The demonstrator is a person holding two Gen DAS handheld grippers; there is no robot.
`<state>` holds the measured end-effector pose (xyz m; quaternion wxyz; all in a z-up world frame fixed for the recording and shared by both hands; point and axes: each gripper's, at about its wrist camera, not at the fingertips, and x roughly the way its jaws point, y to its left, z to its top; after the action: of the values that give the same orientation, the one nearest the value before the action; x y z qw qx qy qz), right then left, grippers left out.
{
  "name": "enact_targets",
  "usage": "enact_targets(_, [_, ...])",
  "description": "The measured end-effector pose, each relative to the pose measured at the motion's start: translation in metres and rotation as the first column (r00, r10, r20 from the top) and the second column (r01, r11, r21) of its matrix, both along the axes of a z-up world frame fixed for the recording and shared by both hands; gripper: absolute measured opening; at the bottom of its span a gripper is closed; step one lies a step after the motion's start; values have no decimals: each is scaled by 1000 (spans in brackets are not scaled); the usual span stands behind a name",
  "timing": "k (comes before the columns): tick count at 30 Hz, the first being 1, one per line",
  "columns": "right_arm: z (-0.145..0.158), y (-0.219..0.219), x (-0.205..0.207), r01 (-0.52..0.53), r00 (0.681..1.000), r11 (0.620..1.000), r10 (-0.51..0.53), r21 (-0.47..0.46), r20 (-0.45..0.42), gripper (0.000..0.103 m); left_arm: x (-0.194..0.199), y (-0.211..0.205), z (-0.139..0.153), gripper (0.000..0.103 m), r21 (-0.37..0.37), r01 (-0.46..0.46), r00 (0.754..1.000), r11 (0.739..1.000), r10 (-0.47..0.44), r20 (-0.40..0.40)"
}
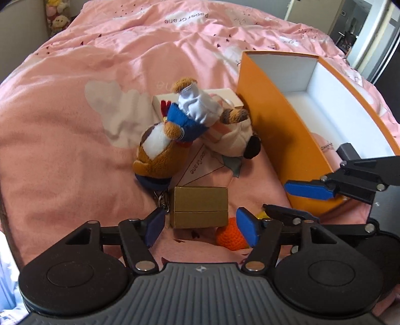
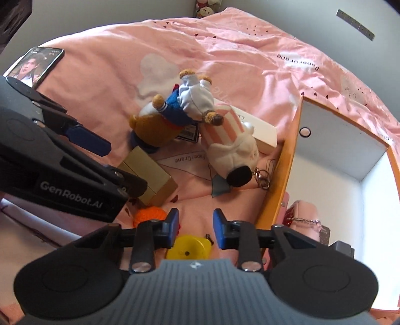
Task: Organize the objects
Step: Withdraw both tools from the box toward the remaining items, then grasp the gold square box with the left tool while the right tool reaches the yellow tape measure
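Observation:
A gold box (image 1: 200,207) lies on the pink bedspread just ahead of my open, empty left gripper (image 1: 201,228); it also shows in the right wrist view (image 2: 150,178). A brown plush bear in blue and white (image 1: 172,130) and a cream plush pig (image 2: 231,147) lie over a flat white box (image 2: 262,135). An orange crochet ball (image 1: 231,237) sits by my left gripper's right finger. An orange storage box with white inside (image 1: 280,125) stands to the right and holds a pink bag (image 2: 303,220). My right gripper (image 2: 196,231) is open over a yellow toy (image 2: 188,250).
A phone (image 2: 37,66) with its screen lit lies at the far left of the bed. Plush toys (image 1: 58,16) sit beyond the bed's far corner. A keyring (image 2: 262,178) lies by the orange box wall. A doorway (image 1: 355,27) opens at the far right.

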<state>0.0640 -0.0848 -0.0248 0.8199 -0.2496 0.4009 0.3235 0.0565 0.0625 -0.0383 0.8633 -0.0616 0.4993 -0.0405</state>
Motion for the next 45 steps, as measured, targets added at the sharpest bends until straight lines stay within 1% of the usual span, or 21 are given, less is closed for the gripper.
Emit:
enact_targets(1, [-2,-1,3,3,1000,1000,-3,2,-17,29,3,1,-2,77,-12,-8,1000,1000,8,-6])
enact_targets(3, [-3,0,4,-8,1000,1000,8,-2,-14,29,10,3,-3,77,-26,-30,1000,999,30,-10])
enact_targets(5, [-5,4,5,-13,1000,1000,13,-20,0,29,18,3,-3,81,-15,-41,999,999,41,-9])
enact_targets(9, [-8,9,9,-26,999,999,26,-44,21,30,35,-7,-6,82,45,-2,999,999,3,-34])
enact_targets(13, [-8,11,15,-31,999,998,32,-45,33,30,48,-14,-15,82,62,37,995,997,-31,-94])
enact_targets(15, [-9,12,15,-39,998,998,41,-50,41,30,50,-16,-19,81,63,35,993,997,-28,-114])
enact_targets(17, [-10,13,14,-47,997,997,50,-61,55,30,50,-15,-20,72,73,29,992,997,-20,-126])
enact_targets(19, [-10,13,14,-50,997,997,54,-62,55,30,48,-13,-21,69,59,28,991,998,-20,-134])
enact_targets(23, [-8,10,13,-50,998,998,52,-48,41,30,42,-7,-17,69,47,8,987,999,0,-161])
enact_targets(26, [-5,8,11,-46,999,998,46,-31,14,33,36,1,-15,69,22,-24,979,999,27,-200])
enact_targets(28, [-3,7,8,-44,999,999,44,-10,-6,32,30,6,-15,68,10,-37,976,999,38,-214])
enact_targets(30, [-2,6,6,-53,998,998,54,15,-40,26,23,8,-16,68,2,-41,973,999,40,-227])
enact_targets(32, [-6,5,7,-39,994,999,43,37,-103,25,18,9,-19,67,-3,-40,970,999,38,-242])
enact_targets(35, [-10,6,4,-27,991,999,32,35,-130,22,10,10,-25,67,-1,-25,965,1000,23,-263])
enact_targets(37, [-12,8,0,-30,991,999,32,23,-133,22,7,9,-28,67,1,-20,965,1000,20,-263])
enact_targets(40, [-13,6,-4,-15,990,1000,18,23,-141,22,4,5,-30,67,24,20,964,1000,-13,-267])
enact_targets(42, [-14,2,-4,13,987,999,-8,31,-161,23,3,1,-30,67,43,42,965,998,-29,-261])
enact_targets(45, [-17,-6,-4,61,979,997,-50,52,-195,21,0,2,-28,69,42,50,970,998,-38,-241])
